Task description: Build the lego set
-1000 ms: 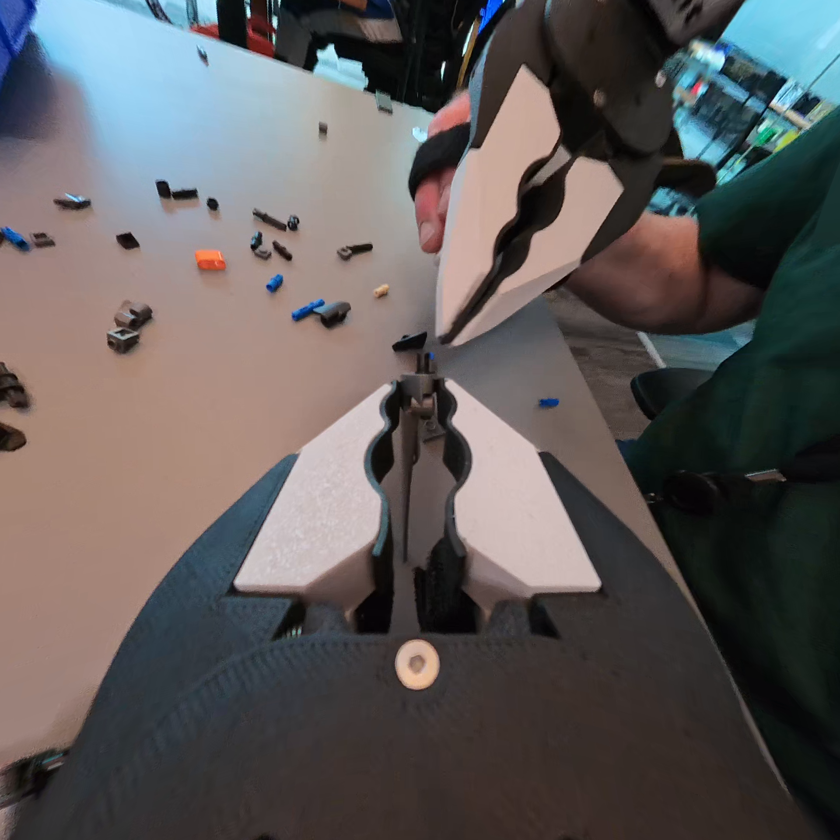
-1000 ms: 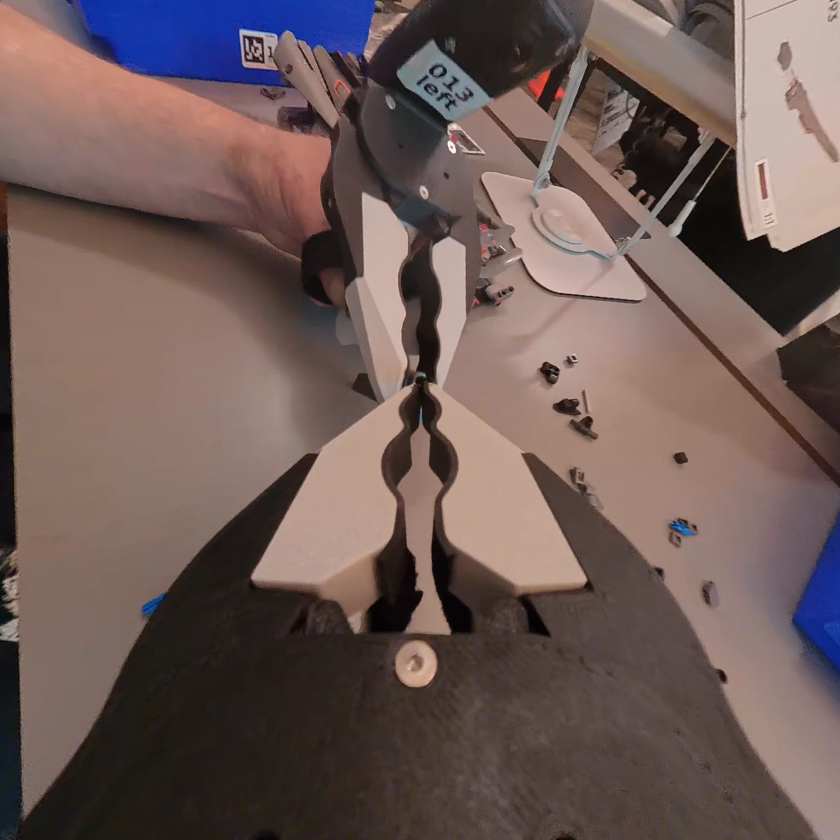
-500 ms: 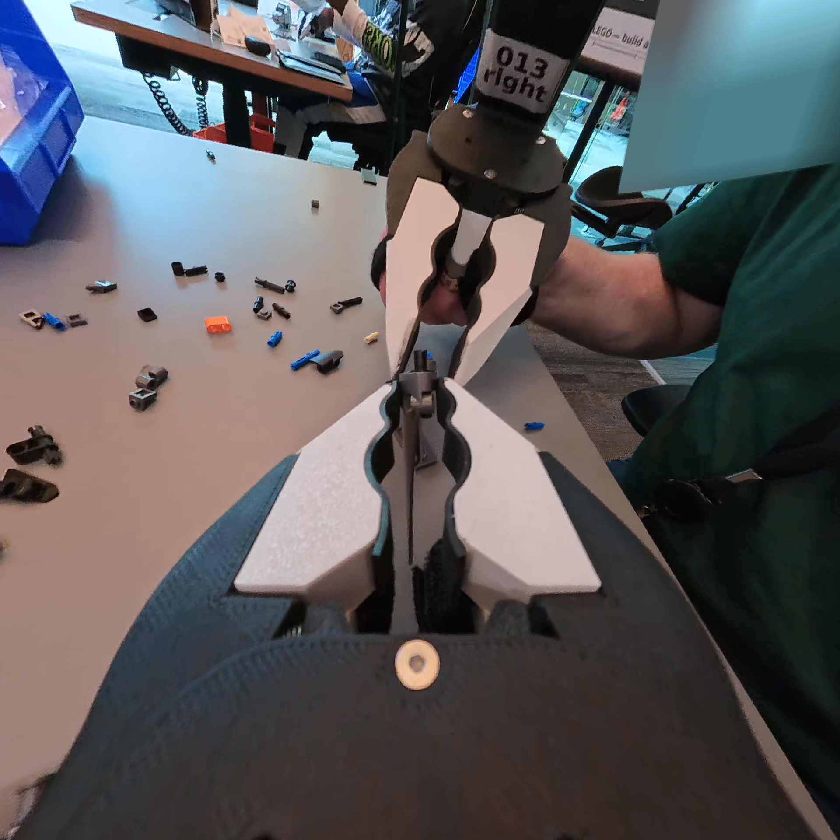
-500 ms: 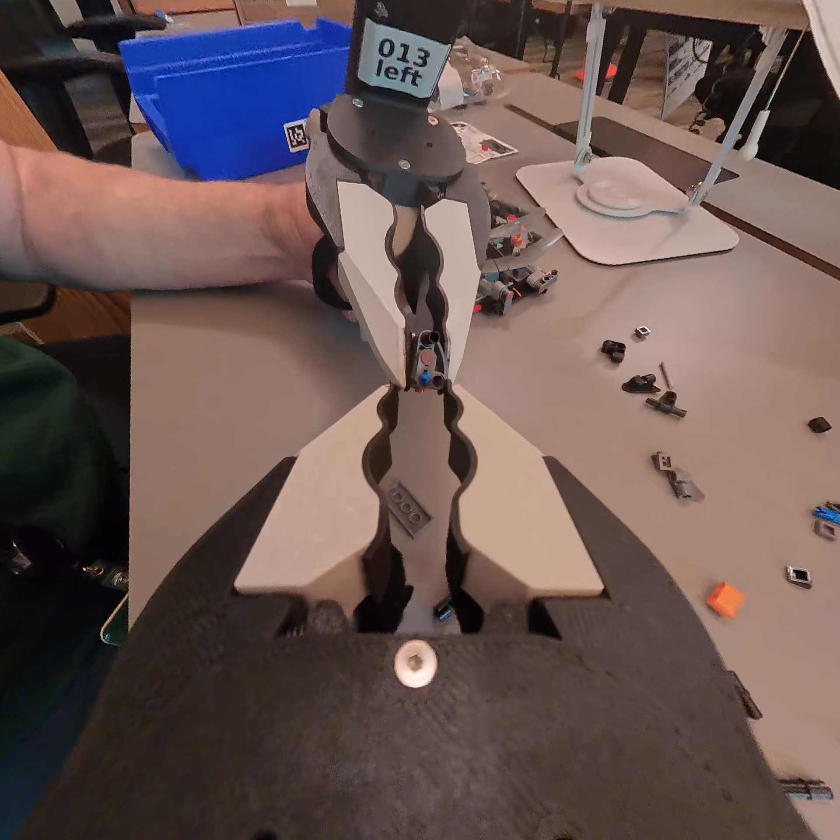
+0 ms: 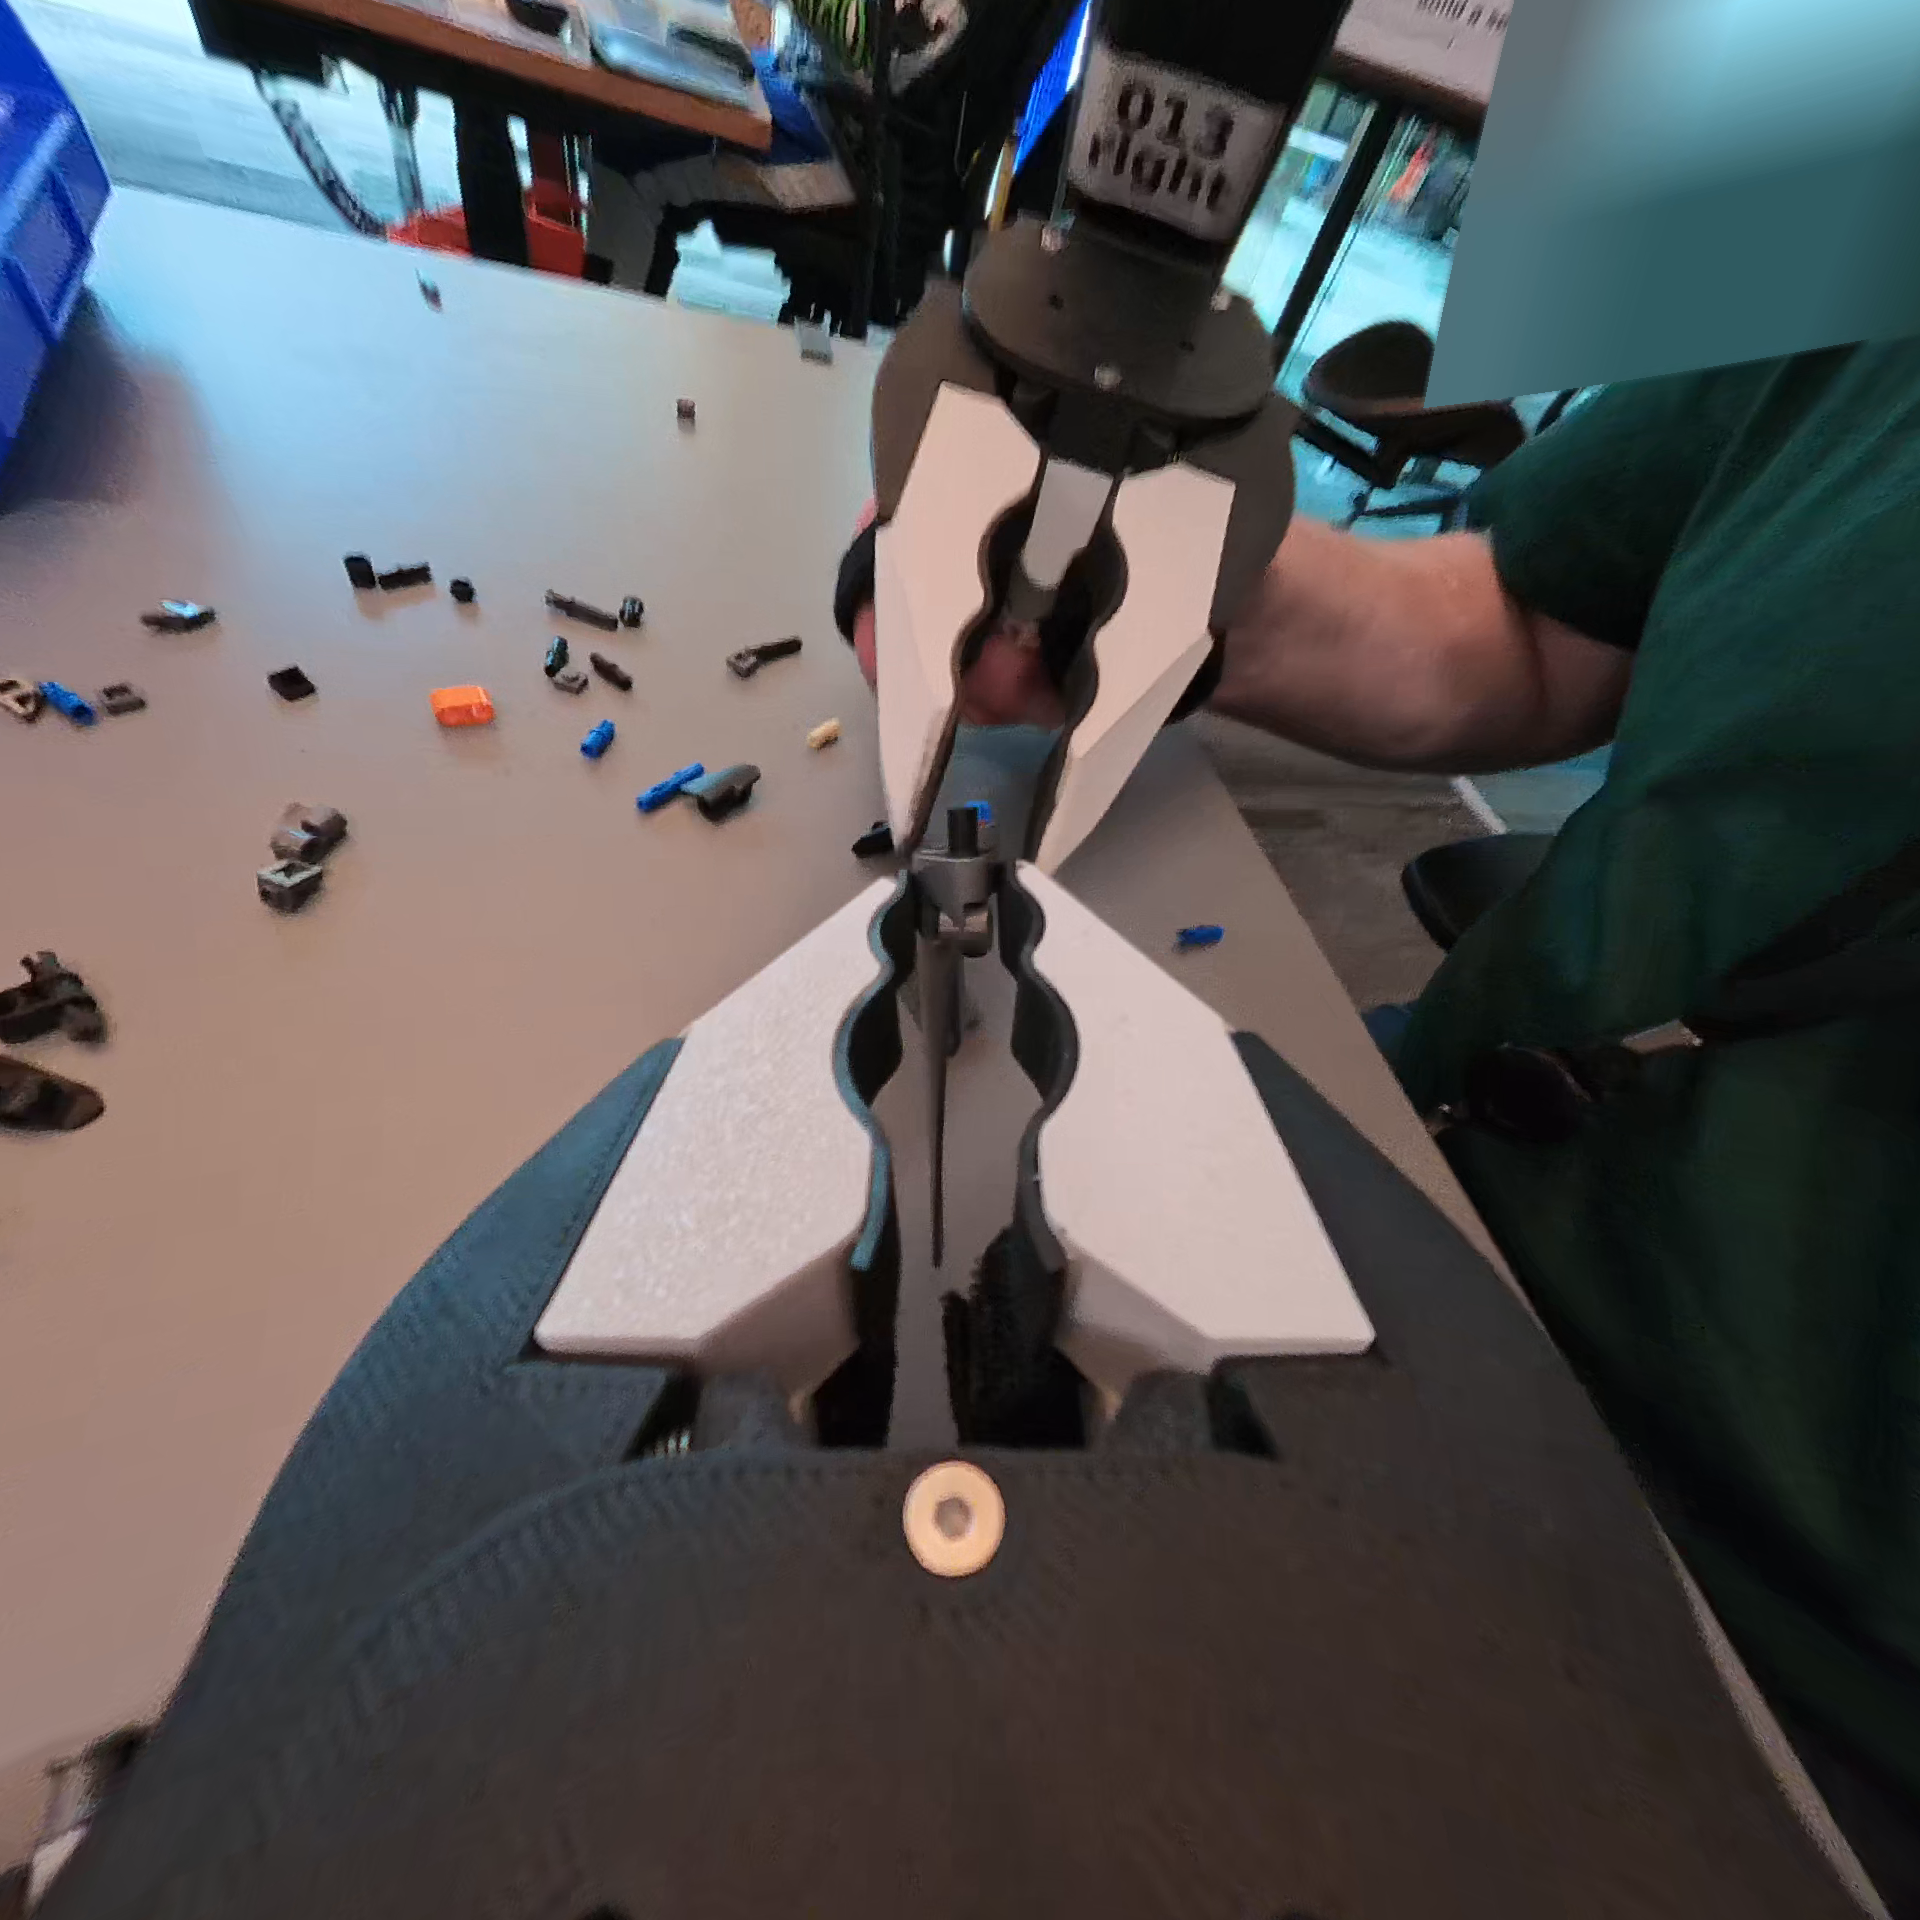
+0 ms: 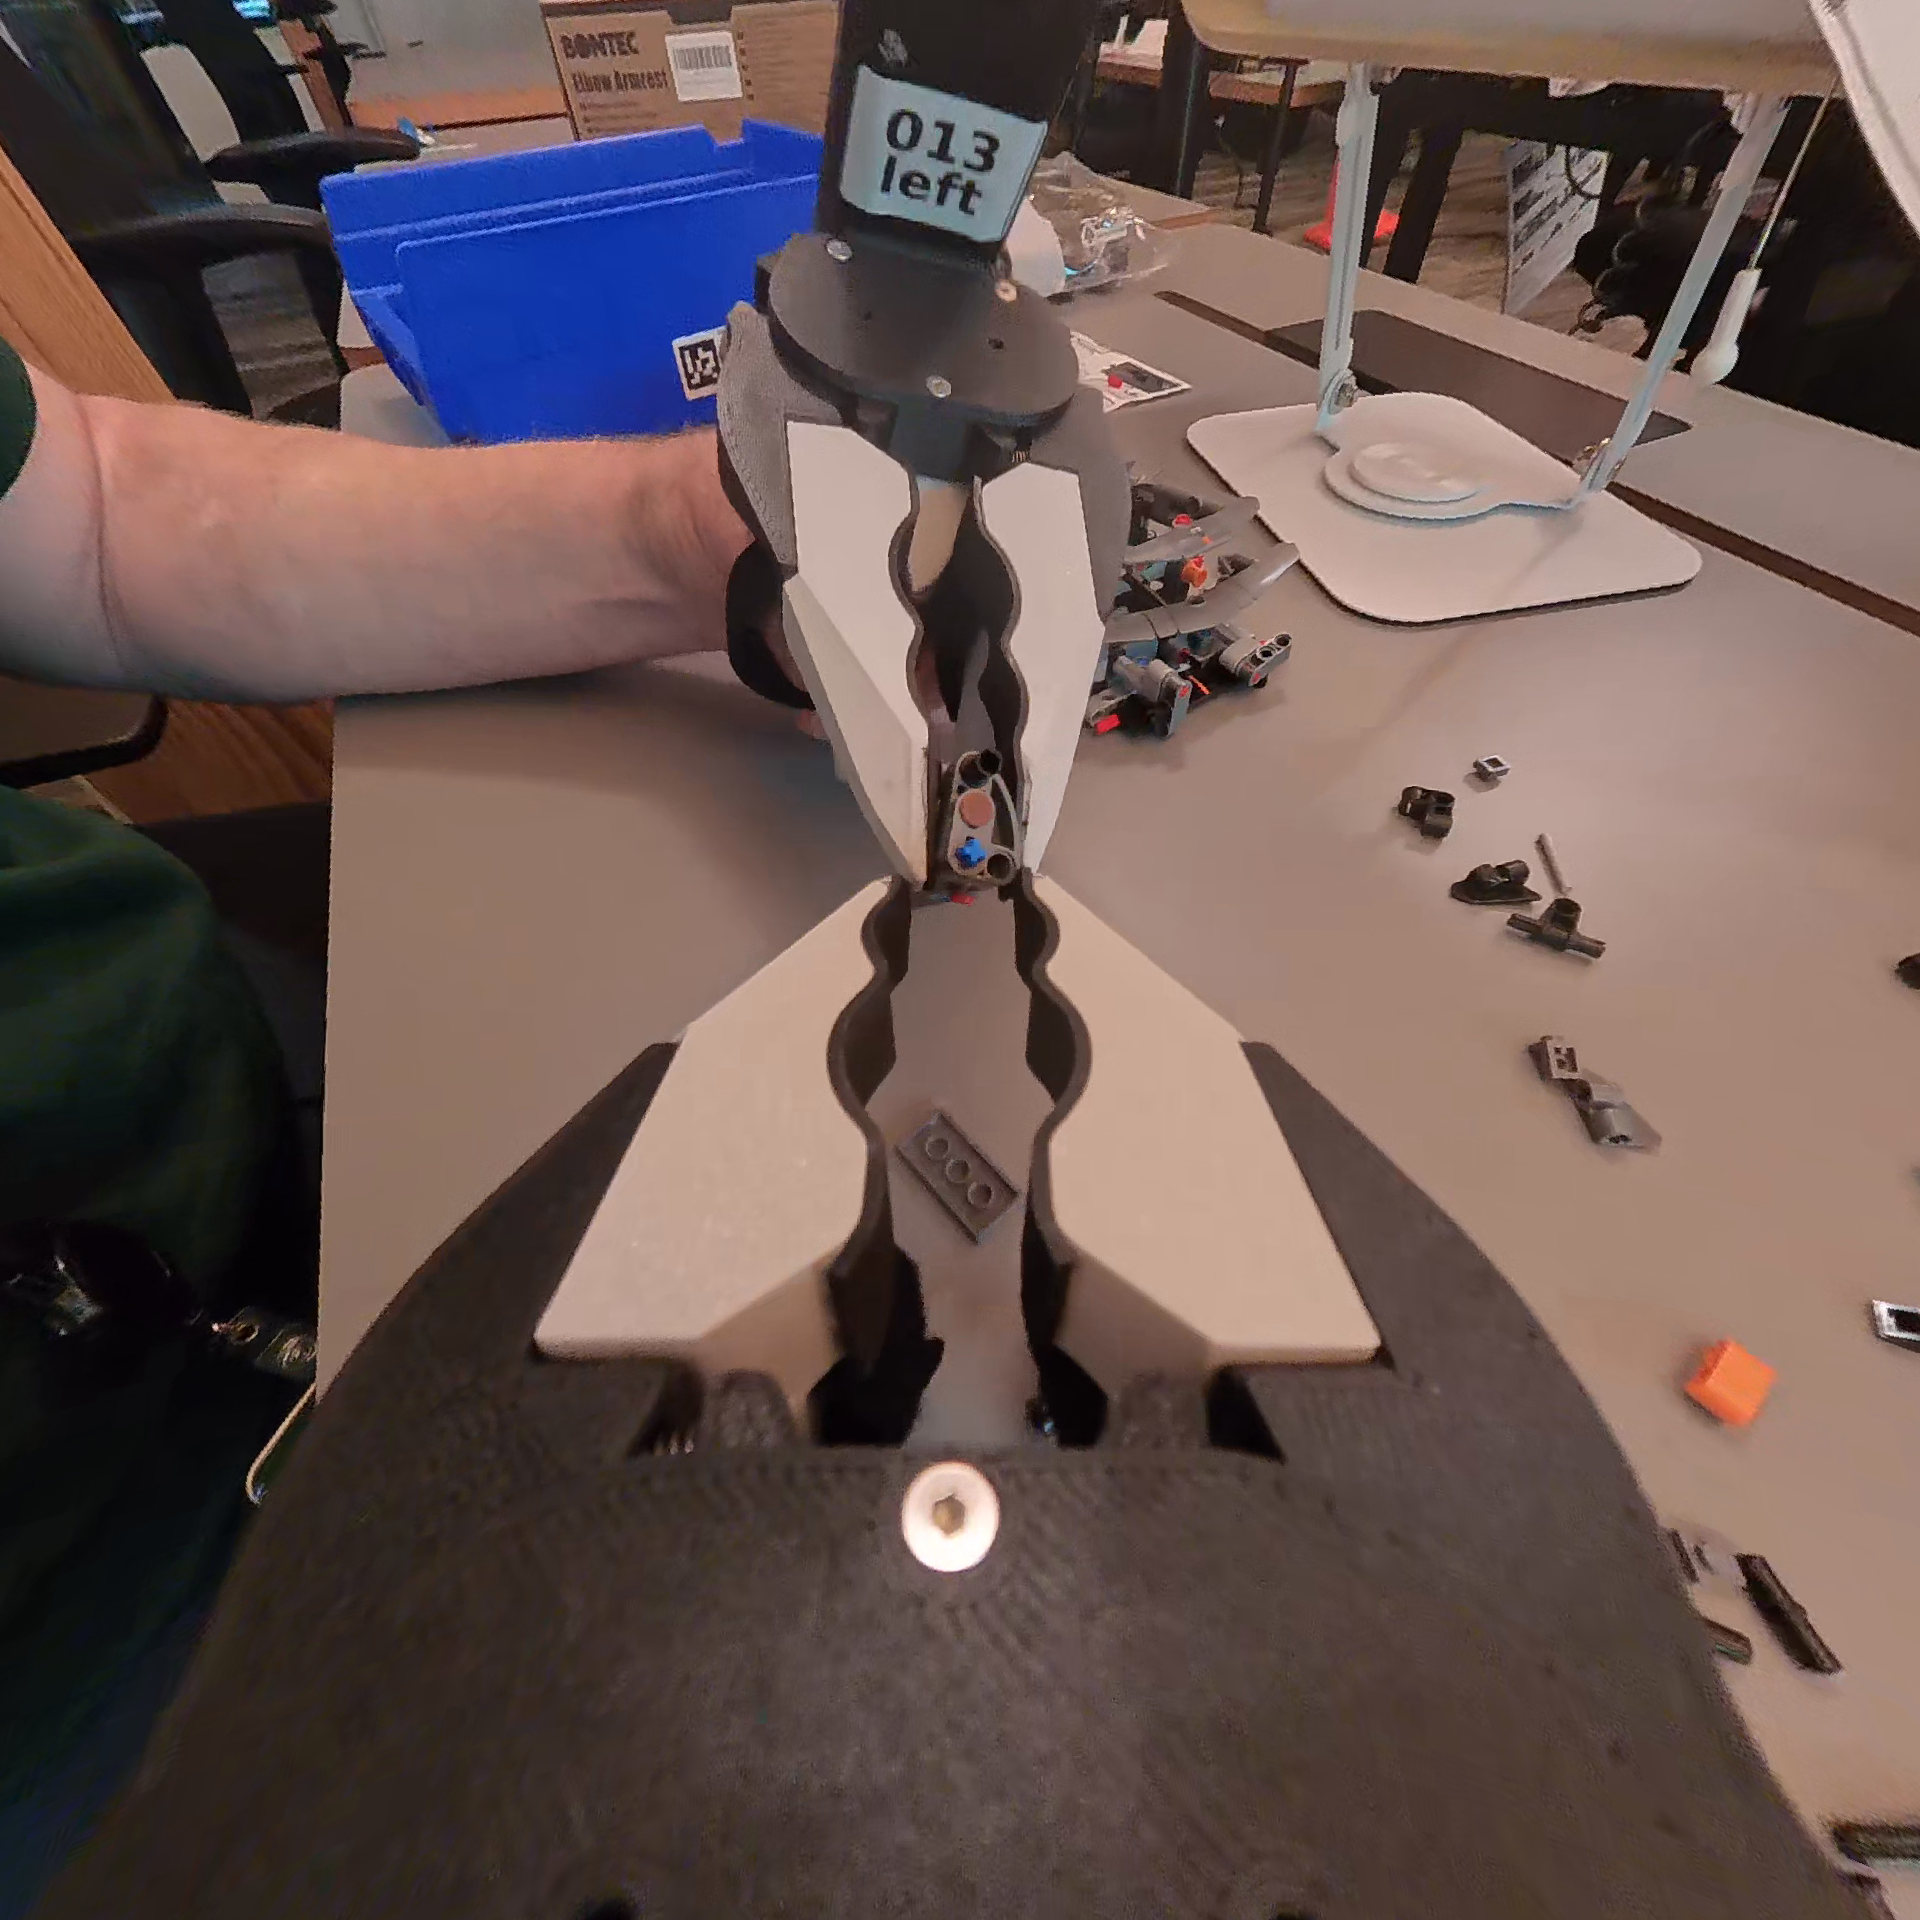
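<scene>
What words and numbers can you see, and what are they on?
I don't read writing out; here is what carries it:
Pale label above the left tool holding the lego assembly.
Blurred label above the right tool.
Cardboard box: printed words, barcode.
Blue bin: square code sticker.
Leaflet: too small.
</scene>
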